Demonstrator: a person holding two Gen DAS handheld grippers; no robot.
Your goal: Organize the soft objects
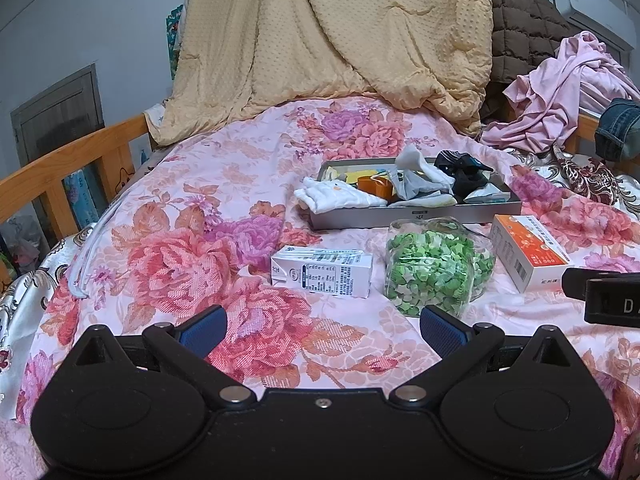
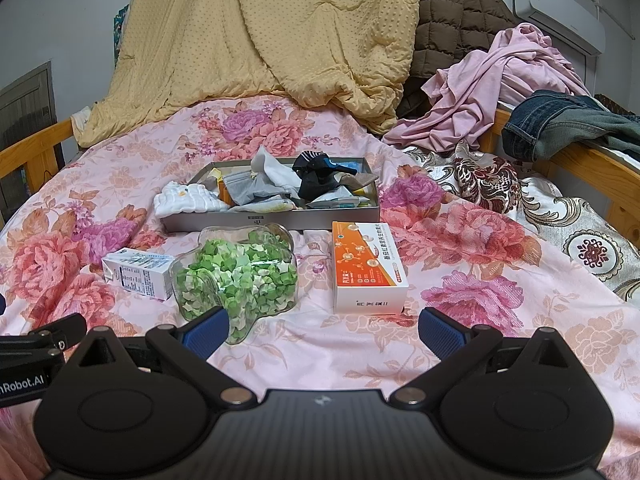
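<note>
A grey tray (image 1: pixel 404 218) (image 2: pixel 256 222) lies on the floral bed. A white folded cloth (image 1: pixel 340 196) (image 2: pixel 188 198) hangs over its left rim. Grey-white socks (image 1: pixel 420 184) (image 2: pixel 260 190) and a dark sock (image 1: pixel 464 170) (image 2: pixel 316 176) lie piled inside. My left gripper (image 1: pixel 324 330) is open and empty, hovering over the bedspread near the milk carton (image 1: pixel 322 274). My right gripper (image 2: pixel 324 330) is open and empty, in front of the jar of green paper stars (image 2: pixel 236 280) and the orange box (image 2: pixel 366 266).
The jar (image 1: pixel 436 266) and orange box (image 1: pixel 528 254) lie between the grippers and the tray. A yellow blanket (image 1: pixel 332 36), brown quilted coat (image 2: pixel 452 20), pink garment (image 2: pixel 504 84) and jeans (image 2: pixel 560 120) lie at the back and right. Wooden rails (image 1: pixel 68 160) (image 2: pixel 580 164) edge the bed.
</note>
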